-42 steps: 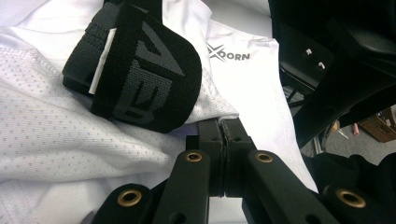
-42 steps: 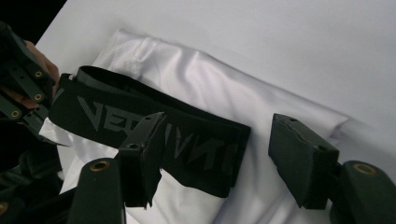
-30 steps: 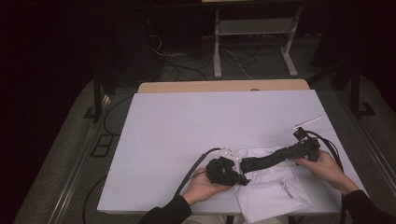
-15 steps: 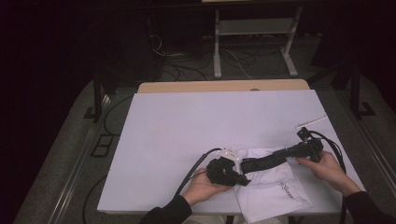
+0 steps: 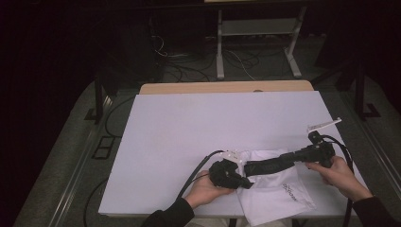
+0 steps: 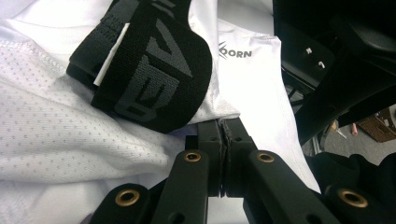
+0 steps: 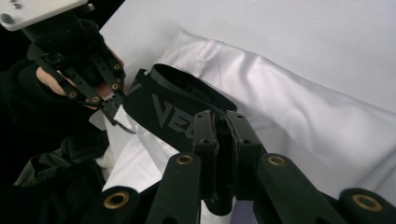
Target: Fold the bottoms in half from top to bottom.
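High view, garment: white shorts [image 5: 272, 189] with a black waistband [image 5: 269, 165], lying on the white tabletop [image 5: 213, 123] near its front edge, toward the front right corner; one part hangs over the front edge.
High view, band axis: the waistband's long axis runs roughly along the front edge, stretched between the two grippers and tilted slightly up toward the right.
High view, left gripper [image 5: 243, 182]: at the band's left end, just beside the white cloth.
High view, right gripper [image 5: 288, 158]: at the band's right end, held above the tabletop.
Left gripper view, jaws: closed flat together on a fold of white mesh cloth [image 6: 70, 130]; the waistband [image 6: 149, 70] lies just beyond the tips, up and left, not between them.
Right gripper view, jaws: just been closing, now clamped on the near edge of the waistband [image 7: 173, 112], the band passing between the pads.
Right gripper view, far end: the left gripper [image 7: 112, 105] sits at the band's opposite end.
Judgement: the right hand is nearer the band, so the coming pull runs along its length.
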The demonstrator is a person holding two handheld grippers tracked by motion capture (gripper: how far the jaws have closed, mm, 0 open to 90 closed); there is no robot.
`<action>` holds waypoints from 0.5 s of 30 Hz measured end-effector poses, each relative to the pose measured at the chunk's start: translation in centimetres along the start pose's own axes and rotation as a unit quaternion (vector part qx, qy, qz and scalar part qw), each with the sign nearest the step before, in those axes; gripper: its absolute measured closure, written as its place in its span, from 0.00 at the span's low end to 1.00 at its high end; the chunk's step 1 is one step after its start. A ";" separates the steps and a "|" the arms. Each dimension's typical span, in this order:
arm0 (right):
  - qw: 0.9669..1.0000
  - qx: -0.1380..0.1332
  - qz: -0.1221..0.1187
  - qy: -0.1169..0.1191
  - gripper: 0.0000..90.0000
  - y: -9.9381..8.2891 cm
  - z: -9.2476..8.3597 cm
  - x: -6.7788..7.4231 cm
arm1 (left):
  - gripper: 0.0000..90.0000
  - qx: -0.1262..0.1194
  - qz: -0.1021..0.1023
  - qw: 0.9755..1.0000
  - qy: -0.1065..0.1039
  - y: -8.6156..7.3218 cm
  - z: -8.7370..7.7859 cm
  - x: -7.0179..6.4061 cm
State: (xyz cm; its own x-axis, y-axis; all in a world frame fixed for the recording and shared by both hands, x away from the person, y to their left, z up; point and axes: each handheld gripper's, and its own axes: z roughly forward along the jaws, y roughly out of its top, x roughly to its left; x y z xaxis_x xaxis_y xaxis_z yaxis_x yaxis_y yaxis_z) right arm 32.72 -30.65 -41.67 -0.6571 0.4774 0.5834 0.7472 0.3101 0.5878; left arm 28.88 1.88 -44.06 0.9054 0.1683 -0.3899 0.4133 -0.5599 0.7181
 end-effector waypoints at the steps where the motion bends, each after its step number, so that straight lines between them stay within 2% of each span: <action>1: 1.000 0.001 0.000 0.003 0.90 -0.1 -0.1 0.0 | 0.96 0.001 0.000 1.000 0.000 0.0 0.0 0.0; 13: 1.000 -0.006 -0.009 0.008 0.91 -1.0 -0.7 0.7 | 0.86 0.003 0.003 1.000 0.000 0.0 -0.2 -0.2; 15: 1.000 -0.006 -0.012 0.007 0.91 -1.0 -0.7 0.7 | 0.81 0.002 0.004 1.000 -0.004 0.0 -0.3 -0.2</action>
State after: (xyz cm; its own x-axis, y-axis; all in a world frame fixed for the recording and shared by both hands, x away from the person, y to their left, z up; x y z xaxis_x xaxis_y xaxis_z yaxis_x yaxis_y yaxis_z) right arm 31.39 -31.21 -41.45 -0.6765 0.4578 0.5768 0.7297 0.3115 0.6087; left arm 28.75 2.08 -43.84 0.9080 0.1579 -0.3880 0.4054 -0.5645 0.7190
